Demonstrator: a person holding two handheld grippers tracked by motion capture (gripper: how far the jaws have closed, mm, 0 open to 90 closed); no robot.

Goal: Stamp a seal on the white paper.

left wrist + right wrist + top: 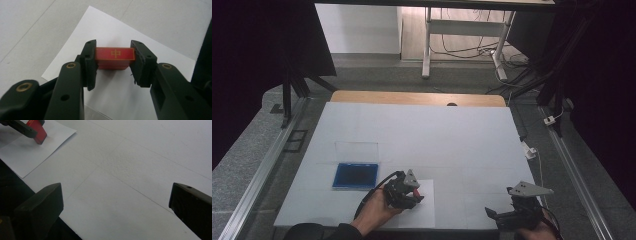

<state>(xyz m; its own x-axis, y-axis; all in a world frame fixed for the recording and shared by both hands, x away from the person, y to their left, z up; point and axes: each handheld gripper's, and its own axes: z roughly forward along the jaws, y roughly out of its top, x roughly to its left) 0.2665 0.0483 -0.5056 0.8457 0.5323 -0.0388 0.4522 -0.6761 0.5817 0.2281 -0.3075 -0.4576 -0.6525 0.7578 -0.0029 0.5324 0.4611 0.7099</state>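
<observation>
White covering spreads over the table (412, 130), with dark curtains at both sides and grey floor and a desk frame beyond the far edge. One loose sheet of white paper (424, 207) lies near the front edge, left of centre. Left gripper (409, 192), held in the person's left hand (374, 212), stands over this sheet; in the left gripper view its two black jaws are drawn in and clamp one red block (115, 58) by its two short ends, a pad pressed flat against each end. Block's upper face carries a gold border and one gold character, and its lower edge sits at the paper, though whether it touches cannot be told. In the right gripper view the same block (37, 131) appears tilted at the far left over the sheet (30, 152). Right gripper (512, 212), at the near right corner of the table, has its two jaws spread wide with nothing between them, bare covering below. One shallow blue tray (356, 175) with one clear lid (356, 150) upright behind it lies left of the left gripper, apart from it.
</observation>
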